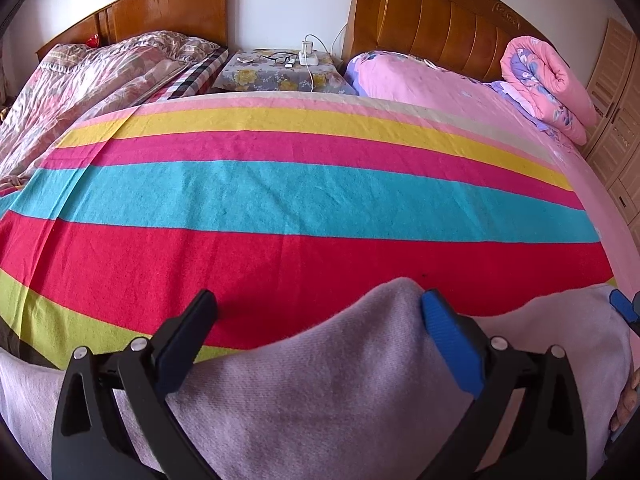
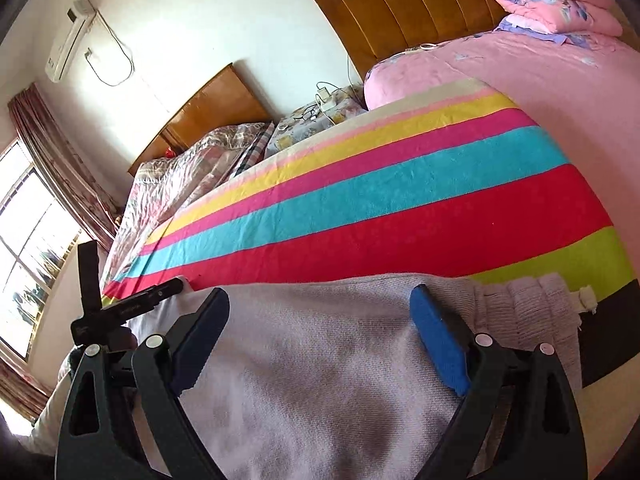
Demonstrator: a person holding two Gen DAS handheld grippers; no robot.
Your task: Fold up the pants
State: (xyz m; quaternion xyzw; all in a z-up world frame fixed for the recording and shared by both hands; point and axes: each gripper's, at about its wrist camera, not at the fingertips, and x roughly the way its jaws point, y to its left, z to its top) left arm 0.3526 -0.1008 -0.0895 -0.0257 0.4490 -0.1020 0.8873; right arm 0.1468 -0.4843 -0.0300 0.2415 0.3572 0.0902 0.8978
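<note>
- Your left wrist view showed the nightstand (image 1: 280,74) squarely between the two beds, with a pair of glasses (image 1: 278,57) and a white charger (image 1: 307,56) on its floral cover; the right wrist view caught those only small and tilted.
- Only your right wrist view showed the window (image 2: 28,264), its patterned curtain (image 2: 60,168) and the wall air conditioner (image 2: 70,38).
- That same view showed your left gripper (image 2: 132,306) from the side, low over the far-left edge of the pants; from there you could not tell how its fingers stood.
- Your left wrist view settled it: the left gripper (image 1: 320,316) had its fingers spread wide, a raised hump of the fabric sitting between them with nothing clamped.
- Your right gripper (image 2: 322,314) was likewise spread wide over the cloth, gripping nothing; its blue tip (image 1: 622,306) just showed at the right edge of the left view.
- The pants (image 1: 304,392) lay on the near edge of the bed, on top of the striped blanket (image 1: 280,200), across the green and red bands.
- They were pale lilac, soft and fleecy, lying mostly flat with gentle folds.
- In the right view the pants (image 2: 320,360) showed a gathered, ribbed waistband (image 2: 528,300) at the right, with a small white tag (image 2: 588,298) at its end.
- A rolled pink quilt (image 1: 548,84) sat by the headboard (image 1: 440,20).
</note>
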